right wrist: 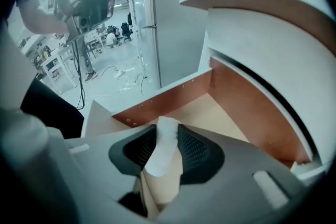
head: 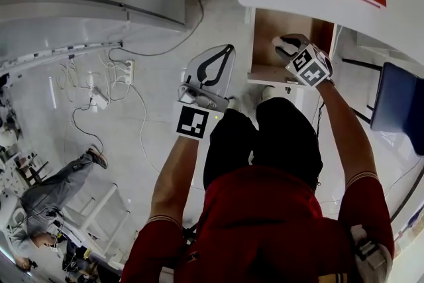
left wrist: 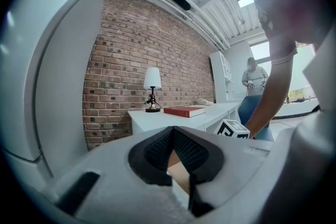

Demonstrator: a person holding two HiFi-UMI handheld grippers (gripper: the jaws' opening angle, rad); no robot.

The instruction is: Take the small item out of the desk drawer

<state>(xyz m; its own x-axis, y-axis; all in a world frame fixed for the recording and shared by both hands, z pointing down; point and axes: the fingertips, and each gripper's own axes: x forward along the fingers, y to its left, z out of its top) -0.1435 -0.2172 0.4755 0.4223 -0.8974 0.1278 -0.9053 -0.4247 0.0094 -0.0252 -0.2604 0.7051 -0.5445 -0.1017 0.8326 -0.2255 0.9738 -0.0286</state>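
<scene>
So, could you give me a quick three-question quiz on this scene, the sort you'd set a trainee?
1. Which thing sits between the jaws of the right gripper? A: a spoon. B: a small white item. C: a key.
2. True or false: the desk drawer stands open.
3. What does the left gripper hold?

Key: 1 B. 2 true. 3 nothing; its jaws meet at the tips with nothing between them.
</scene>
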